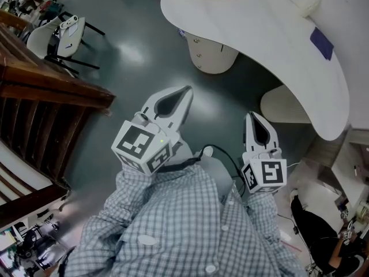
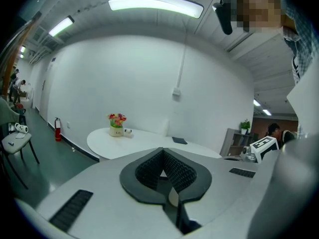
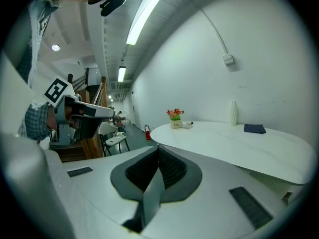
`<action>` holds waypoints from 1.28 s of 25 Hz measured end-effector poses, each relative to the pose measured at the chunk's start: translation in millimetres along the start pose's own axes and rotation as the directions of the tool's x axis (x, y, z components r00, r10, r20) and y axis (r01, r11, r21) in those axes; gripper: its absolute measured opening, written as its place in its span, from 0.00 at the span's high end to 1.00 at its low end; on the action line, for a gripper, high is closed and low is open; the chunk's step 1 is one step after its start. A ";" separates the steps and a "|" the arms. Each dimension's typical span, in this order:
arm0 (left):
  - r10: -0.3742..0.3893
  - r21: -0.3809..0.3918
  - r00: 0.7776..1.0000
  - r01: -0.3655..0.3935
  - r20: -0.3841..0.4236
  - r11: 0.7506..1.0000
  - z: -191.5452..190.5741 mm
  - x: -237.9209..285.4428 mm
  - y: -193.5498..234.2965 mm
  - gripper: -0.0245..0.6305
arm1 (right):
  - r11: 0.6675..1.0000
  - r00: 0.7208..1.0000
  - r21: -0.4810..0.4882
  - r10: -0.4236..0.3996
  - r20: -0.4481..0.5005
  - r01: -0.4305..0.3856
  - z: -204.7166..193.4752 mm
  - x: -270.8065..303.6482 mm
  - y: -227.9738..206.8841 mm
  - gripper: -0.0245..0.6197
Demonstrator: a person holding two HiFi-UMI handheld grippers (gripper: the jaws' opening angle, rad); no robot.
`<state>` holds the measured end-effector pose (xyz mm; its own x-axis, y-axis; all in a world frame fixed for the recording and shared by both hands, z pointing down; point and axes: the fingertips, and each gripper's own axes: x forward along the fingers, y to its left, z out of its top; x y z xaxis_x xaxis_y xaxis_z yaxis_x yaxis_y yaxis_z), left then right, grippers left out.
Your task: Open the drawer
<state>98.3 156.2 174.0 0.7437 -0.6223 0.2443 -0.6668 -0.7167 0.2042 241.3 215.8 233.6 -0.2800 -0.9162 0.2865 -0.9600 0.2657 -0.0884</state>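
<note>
With the left claw (image 1: pixel 186 90) and right claw (image 1: pixel 252 116) both clenched empty in mid-air short of the desk (image 1: pixel 277 45), first locate the drawer (none clearly in view), then release one claw to approach.

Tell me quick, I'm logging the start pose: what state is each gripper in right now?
Left gripper: closed, nothing between its jaws.
Right gripper: closed, nothing between its jaws.

Bare floor (image 1: pixel 132 56) between white table (image 1: pixel 271 33) and wooden stairs (image 1: pixel 40 97)
</note>
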 end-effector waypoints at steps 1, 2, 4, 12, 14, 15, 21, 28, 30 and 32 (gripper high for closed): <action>-0.007 0.001 1.000 0.007 0.000 1.000 1.2 2.2 4.7 0.96 | 1.000 1.000 -0.001 -0.005 -0.001 0.005 1.1 5.2 1.1 0.95; -0.013 0.000 1.000 0.013 0.000 1.000 2.5 4.1 9.9 0.96 | 1.000 1.000 -0.002 -0.009 -0.002 0.009 2.8 11.3 2.5 0.95; -0.026 -0.002 1.000 0.026 -0.003 1.000 5.3 7.1 23.3 0.96 | 1.000 1.000 -0.001 -0.015 -0.001 0.015 8.2 25.5 7.2 0.95; -0.091 -0.017 0.996 0.091 -0.018 0.996 19.8 27.7 82.1 0.96 | 0.999 1.000 0.030 -0.029 -0.003 0.029 27.3 78.5 31.8 0.95; -0.103 -0.019 0.995 0.103 -0.018 0.995 24.7 31.0 95.8 0.96 | 0.999 0.999 0.029 -0.041 -0.012 0.041 31.4 91.7 35.4 0.95; -0.106 -0.022 0.994 0.106 -0.018 0.994 26.8 31.6 103.2 0.96 | 0.999 0.999 0.027 -0.044 -0.014 0.045 34.0 98.4 38.2 0.95; -0.116 -0.023 0.993 0.116 -0.025 0.993 37.0 30.4 147.6 0.96 | 0.999 0.999 0.012 -0.047 -0.024 0.047 49.2 138.6 60.7 0.95; -0.169 -0.022 0.985 0.168 -0.031 0.986 46.5 29.0 190.2 0.96 | 0.996 0.995 0.019 -0.091 -0.044 0.092 60.2 170.0 87.7 0.95; -0.183 -0.019 0.982 0.183 -0.035 0.983 48.7 29.5 201.6 0.96 | 0.994 0.993 0.028 -0.107 -0.048 0.108 61.0 178.8 93.0 0.95; -0.196 -0.017 0.980 0.195 -0.042 0.981 48.5 29.1 212.5 0.96 | 0.991 0.991 0.040 -0.122 -0.054 0.124 60.1 187.2 97.5 0.95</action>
<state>-19.4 -29.5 178.5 0.8571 -0.4562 0.2391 -0.5095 -0.8189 0.2640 95.6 52.2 221.3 -0.1607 -0.9241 0.3467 -0.9864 0.1378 -0.0898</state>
